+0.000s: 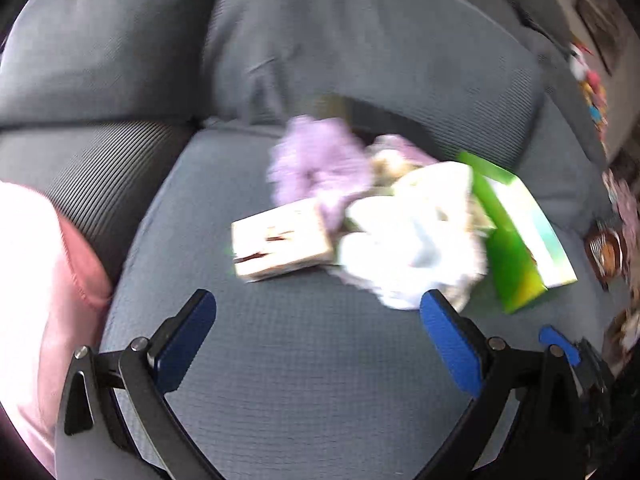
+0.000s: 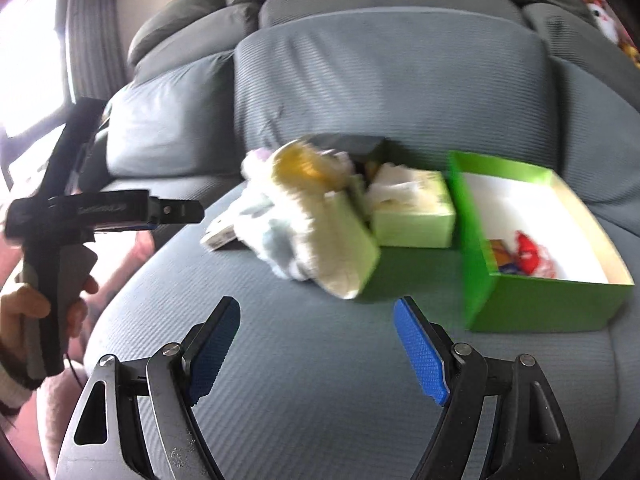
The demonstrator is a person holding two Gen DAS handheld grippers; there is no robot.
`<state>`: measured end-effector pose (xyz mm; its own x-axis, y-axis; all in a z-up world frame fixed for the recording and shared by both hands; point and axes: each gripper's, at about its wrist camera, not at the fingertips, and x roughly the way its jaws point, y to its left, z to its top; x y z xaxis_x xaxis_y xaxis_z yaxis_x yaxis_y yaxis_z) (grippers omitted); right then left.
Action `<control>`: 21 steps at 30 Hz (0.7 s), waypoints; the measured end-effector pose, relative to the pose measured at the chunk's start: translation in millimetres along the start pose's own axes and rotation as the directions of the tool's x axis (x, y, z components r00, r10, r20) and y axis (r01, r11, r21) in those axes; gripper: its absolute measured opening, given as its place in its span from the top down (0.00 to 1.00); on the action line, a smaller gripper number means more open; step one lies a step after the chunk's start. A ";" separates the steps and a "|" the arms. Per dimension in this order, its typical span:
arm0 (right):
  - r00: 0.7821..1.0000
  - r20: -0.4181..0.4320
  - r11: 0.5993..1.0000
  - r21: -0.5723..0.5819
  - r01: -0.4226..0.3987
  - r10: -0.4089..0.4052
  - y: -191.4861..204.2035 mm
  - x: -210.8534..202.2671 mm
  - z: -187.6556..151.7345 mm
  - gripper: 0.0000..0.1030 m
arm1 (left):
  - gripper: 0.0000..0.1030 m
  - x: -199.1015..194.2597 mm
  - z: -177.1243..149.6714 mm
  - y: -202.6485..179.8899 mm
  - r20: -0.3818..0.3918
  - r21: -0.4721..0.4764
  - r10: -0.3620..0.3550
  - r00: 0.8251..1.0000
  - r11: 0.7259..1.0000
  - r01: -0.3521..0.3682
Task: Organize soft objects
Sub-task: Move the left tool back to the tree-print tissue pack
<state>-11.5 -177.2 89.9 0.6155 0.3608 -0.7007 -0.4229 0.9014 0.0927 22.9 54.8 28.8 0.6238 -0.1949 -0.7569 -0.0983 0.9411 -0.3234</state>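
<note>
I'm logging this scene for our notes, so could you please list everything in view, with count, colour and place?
Sofa: one, grey, fills both views.
Open box: one, bright green with a white inside, on the seat at right; red and yellow items inside, too blurred to name.
Small boxes: two, pale green, left of the open box.
Soft toy: one, white and cream, against the small boxes.
Fluffy item: one, lilac, behind the toy.
Flat pack: one, cream, on the seat.
Plush toys: a few, white and mixed colours, far right.
Left gripper: black with blue pads, open, empty.
Right gripper: the same, open, empty.
</note>
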 end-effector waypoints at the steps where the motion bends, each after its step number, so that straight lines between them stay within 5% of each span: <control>1: 1.000 -0.006 1.000 -0.009 -0.008 0.008 6.0 4.3 -1.0 0.22 | 0.01 4.4 0.9 10.3 -0.006 -0.020 0.011 1.000 1.000 -0.011; 9: 0.996 -0.071 0.997 -0.055 -0.057 0.053 37.8 32.0 -10.4 0.22 | 0.01 48.3 14.0 52.7 -0.072 -0.117 -0.015 0.997 0.993 0.007; 21: 0.991 -0.123 0.998 -0.044 -0.050 0.044 38.7 53.1 -7.0 0.22 | 0.01 94.3 37.3 41.9 -0.111 -0.092 -0.069 0.991 0.994 0.059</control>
<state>0.2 -124.8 51.3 0.5098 0.3683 -0.7775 -0.4821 0.8708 0.0963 106.6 86.2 -35.0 0.5390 -0.2893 -0.7911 -0.1324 0.8984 -0.4187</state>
